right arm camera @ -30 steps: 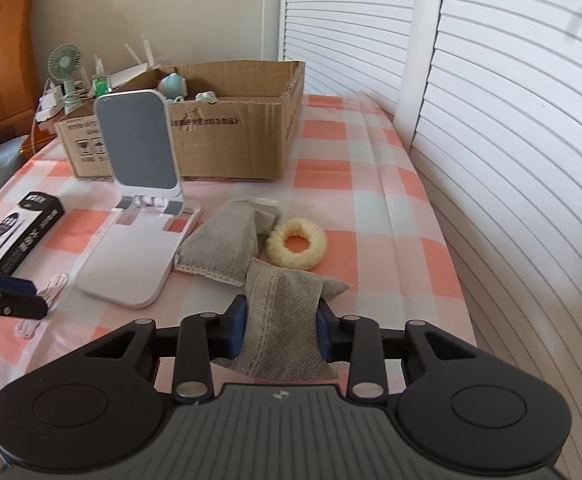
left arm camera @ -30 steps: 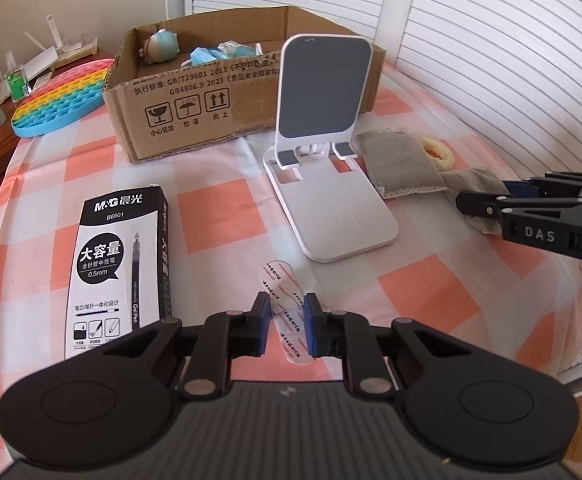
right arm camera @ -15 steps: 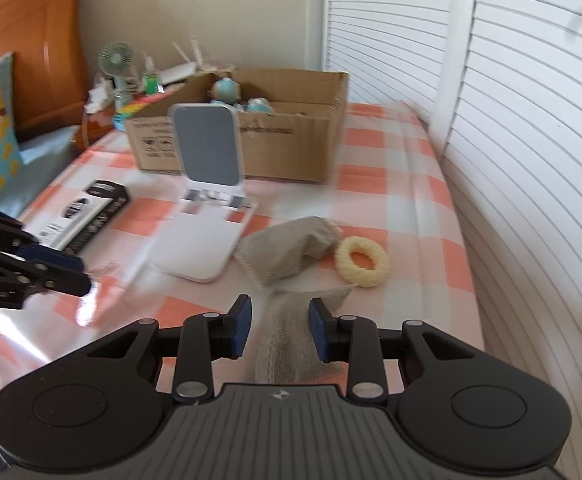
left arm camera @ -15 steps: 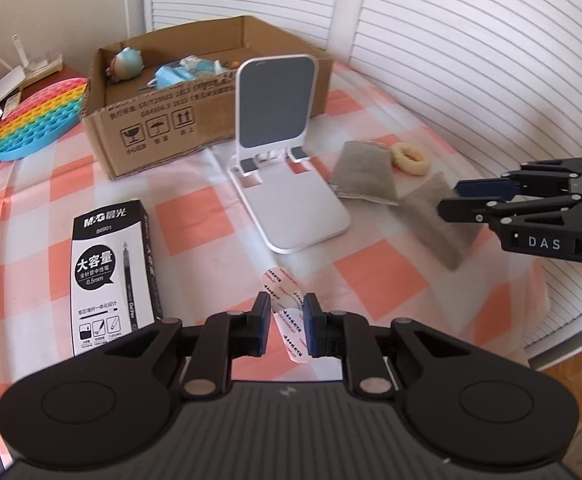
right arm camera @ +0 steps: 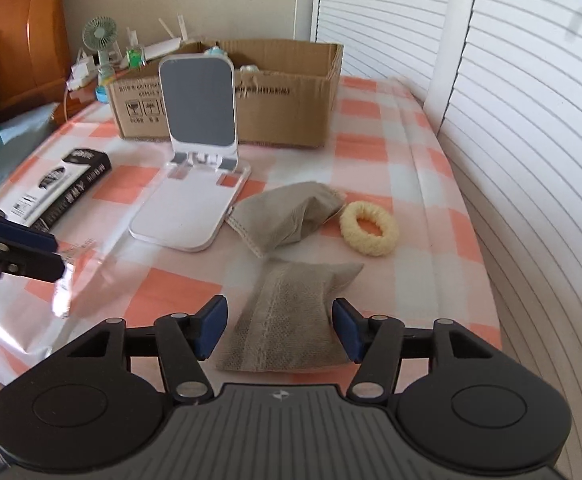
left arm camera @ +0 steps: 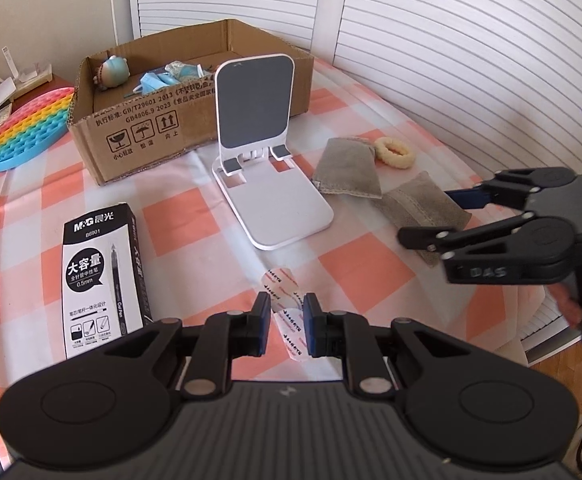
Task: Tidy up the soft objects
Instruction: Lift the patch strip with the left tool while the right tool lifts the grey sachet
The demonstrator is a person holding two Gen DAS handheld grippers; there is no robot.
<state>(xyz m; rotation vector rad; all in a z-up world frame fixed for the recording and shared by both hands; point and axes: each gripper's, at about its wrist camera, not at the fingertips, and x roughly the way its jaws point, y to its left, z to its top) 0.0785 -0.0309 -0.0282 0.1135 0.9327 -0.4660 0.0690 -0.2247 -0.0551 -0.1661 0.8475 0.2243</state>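
Overhead there is nothing to see; around the scene, white louvred shutters fill the right and far side of the room, with a beige wall and an orange-brown wooden headboard at the far left. Below them a table under a glossy orange-and-white checked cloth carries everything. At its far end stands an open brown cardboard box holding a small figurine and blue bits, with a rainbow bubble-pop mat to its left. Nearer, a white folding phone stand with a grey back panel sits in the middle and a black-and-white pen box lies to the left. Right of the stand lie a grey fabric pouch, a cream fluffy hair ring just beside it, and a second grey fabric pouch nearer. The right gripper has just been opening; its jaws stand apart on either side of this nearer pouch, not pressing it. The left gripper is closed as far as it goes, with clear printed plastic strips seen on the cloth between its pads.
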